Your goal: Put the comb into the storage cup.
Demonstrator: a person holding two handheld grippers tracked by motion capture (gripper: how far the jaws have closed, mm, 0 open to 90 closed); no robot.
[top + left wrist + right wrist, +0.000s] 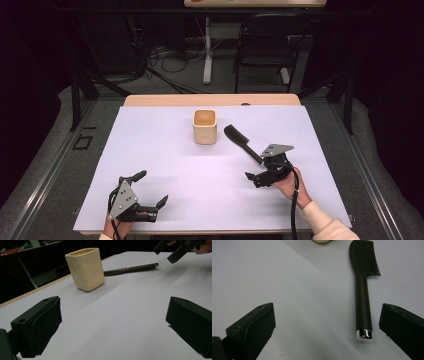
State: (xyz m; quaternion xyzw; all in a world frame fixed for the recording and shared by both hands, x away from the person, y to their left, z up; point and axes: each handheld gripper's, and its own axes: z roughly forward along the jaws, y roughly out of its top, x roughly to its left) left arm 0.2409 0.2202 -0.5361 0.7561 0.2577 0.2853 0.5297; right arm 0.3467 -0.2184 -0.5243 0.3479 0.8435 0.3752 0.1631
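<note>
Comb [363, 290]: black, with a chrome cap on the handle end, lying flat on the white sheet covering the table [165, 165], right of centre and toward the far edge. Its toothed head is pointing at the far edge, the handle running back toward the near right corner.

Cup [204, 126]: cream, square-sided, standing upright near the middle of the far edge, just left of the comb's head; whether the two are touching is hard to tell.

Right gripper [260, 170]: hovering over the handle end of the comb, jaws spread wide and gripping nothing, the chrome cap sitting between them close to one jaw.

Left gripper [150, 189]: resting by the near left corner, jaws likewise released and empty, facing the cup.
</note>
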